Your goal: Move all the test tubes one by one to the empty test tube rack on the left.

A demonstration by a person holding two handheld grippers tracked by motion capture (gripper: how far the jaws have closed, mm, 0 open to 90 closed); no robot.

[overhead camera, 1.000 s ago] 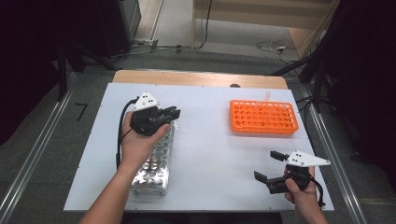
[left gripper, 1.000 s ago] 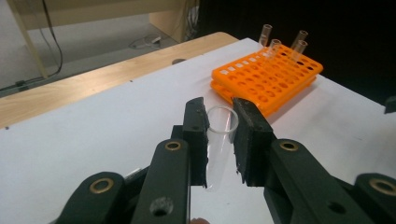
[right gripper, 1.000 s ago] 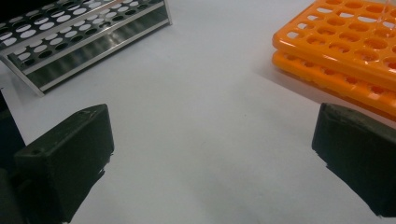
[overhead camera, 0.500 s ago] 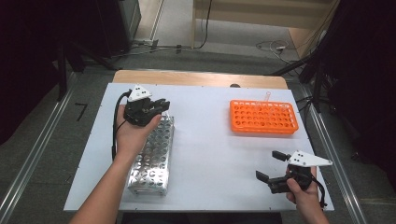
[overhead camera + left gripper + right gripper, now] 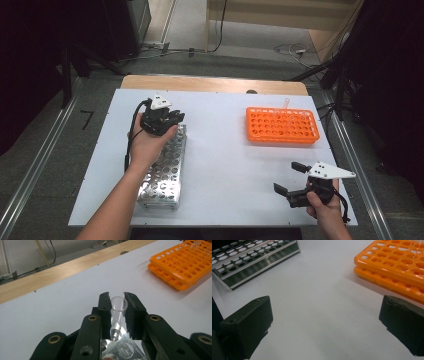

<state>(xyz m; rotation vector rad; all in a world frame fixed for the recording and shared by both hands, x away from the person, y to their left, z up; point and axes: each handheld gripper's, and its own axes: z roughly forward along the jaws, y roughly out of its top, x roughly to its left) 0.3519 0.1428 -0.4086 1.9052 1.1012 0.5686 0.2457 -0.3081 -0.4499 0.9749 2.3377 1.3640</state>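
1. Left gripper [image 5: 117, 315] pinching a clear tube [image 5: 118, 312], pads tight against both sides just under the open rim; tube upright, lower end sitting at a hole in the metal rack [image 5: 165, 165].
2. In the high view, left gripper [image 5: 172, 119] over the rack's far end, toward the table's far-left corner; rack lying lengthwise along the left part of the white table [image 5: 225, 155], near end close to the front edge.
3. Right gripper [image 5: 290, 180] near the front-right corner, spread wide, holding nothing; bare table surface between its pads [image 5: 249, 322] in the right gripper view.
4. Orange rack [image 5: 282, 125] toward the far-right corner, with one more clear tube [image 5: 286, 102] leaning at its far edge.
5. Judged progress: early. One tube carried across and arriving at the metal rack, not yet released; cannot tell whether fully seated in the hole.
6. No other tube to be made out in the metal rack's visible holes.
7. Left to do, by this reading: lower the tube home, open the pads, then fetch the tube from the orange rack.
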